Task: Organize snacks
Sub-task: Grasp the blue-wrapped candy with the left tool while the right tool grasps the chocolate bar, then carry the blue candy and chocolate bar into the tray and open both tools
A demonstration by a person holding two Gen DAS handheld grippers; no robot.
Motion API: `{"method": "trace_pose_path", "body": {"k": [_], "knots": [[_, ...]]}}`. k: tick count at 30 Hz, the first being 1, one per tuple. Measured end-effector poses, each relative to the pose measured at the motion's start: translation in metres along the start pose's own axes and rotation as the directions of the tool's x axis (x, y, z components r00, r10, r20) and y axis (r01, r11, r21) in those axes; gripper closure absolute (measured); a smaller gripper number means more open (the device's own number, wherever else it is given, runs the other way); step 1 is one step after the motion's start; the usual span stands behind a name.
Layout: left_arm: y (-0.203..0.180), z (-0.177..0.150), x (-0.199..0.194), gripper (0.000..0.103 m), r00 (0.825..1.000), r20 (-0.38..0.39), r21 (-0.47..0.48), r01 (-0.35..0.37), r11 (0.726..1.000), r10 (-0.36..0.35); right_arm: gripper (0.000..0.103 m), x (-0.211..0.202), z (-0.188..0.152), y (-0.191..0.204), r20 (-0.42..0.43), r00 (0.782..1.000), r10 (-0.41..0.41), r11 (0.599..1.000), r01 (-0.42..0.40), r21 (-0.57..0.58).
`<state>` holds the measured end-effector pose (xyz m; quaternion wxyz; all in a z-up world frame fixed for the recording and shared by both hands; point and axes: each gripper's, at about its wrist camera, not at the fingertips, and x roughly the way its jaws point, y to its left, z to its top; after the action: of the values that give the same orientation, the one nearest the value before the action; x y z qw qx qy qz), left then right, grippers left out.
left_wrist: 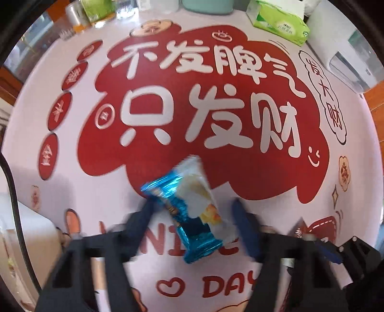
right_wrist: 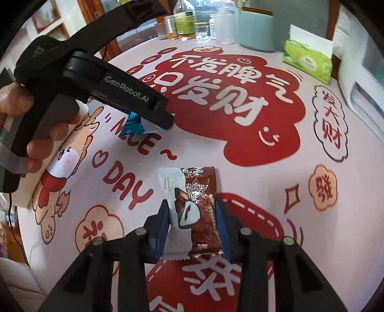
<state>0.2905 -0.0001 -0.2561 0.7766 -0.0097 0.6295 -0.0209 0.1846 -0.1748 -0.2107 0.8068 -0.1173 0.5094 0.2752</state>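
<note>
A blue-and-white snack packet point(left_wrist: 182, 204) lies slantwise on the printed tablecloth point(left_wrist: 216, 108), between the blurred fingers of my left gripper point(left_wrist: 194, 213). The jaws touch it at its upper left and lower right, so the gripper is shut on it. The right wrist view shows that left gripper point(right_wrist: 165, 120) pointing down with the blue packet point(right_wrist: 133, 122) sticking out below it. A brown-and-white chocolate packet point(right_wrist: 196, 206) lies flat on the cloth. My right gripper point(right_wrist: 192, 216) is shut on it, one blue pad against each long side.
A green tissue box point(right_wrist: 307, 60) stands at the back right, with bottles and jars point(right_wrist: 184, 21) and a teal container point(right_wrist: 254, 31) along the far edge. A white appliance point(right_wrist: 364, 96) is at the right. A person's hand point(right_wrist: 14, 100) holds the left gripper above a white box point(right_wrist: 26, 192).
</note>
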Motion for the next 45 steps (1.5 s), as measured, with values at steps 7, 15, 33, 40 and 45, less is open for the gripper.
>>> {"method": "trace_pose_path", "body": {"k": [7, 15, 33, 40, 45], "knots": [[0.004, -0.034, -0.014, 0.075, 0.999, 0.028, 0.033, 0.032, 0.999, -0.033, 0.066, -0.009, -0.018, 0.007, -0.004, 1.000, 0.003, 0.996, -0.002, 0.091], [0.004, -0.115, -0.053, 0.075, 0.997, 0.025, 0.179, 0.062, 0.982, -0.067, 0.067, -0.025, -0.054, 0.042, -0.041, 0.999, 0.025, 0.986, -0.018, 0.166], [0.130, -0.210, -0.225, 0.075, 0.931, 0.327, 0.339, 0.042, 0.940, -0.159, 0.067, -0.133, 0.006, 0.231, 0.247, 0.968, -0.049, 0.983, 0.003, 0.182], [0.238, -0.226, -0.248, 0.075, 0.909, 0.409, 0.250, -0.026, 0.968, -0.081, 0.067, -0.133, 0.054, 0.316, 0.327, 0.945, -0.016, 0.985, -0.041, 0.166], [0.299, -0.231, -0.254, 0.075, 0.895, 0.442, 0.174, -0.019, 0.984, -0.061, 0.067, -0.116, 0.089, 0.356, 0.297, 0.954, 0.032, 0.979, -0.090, 0.181]]}}
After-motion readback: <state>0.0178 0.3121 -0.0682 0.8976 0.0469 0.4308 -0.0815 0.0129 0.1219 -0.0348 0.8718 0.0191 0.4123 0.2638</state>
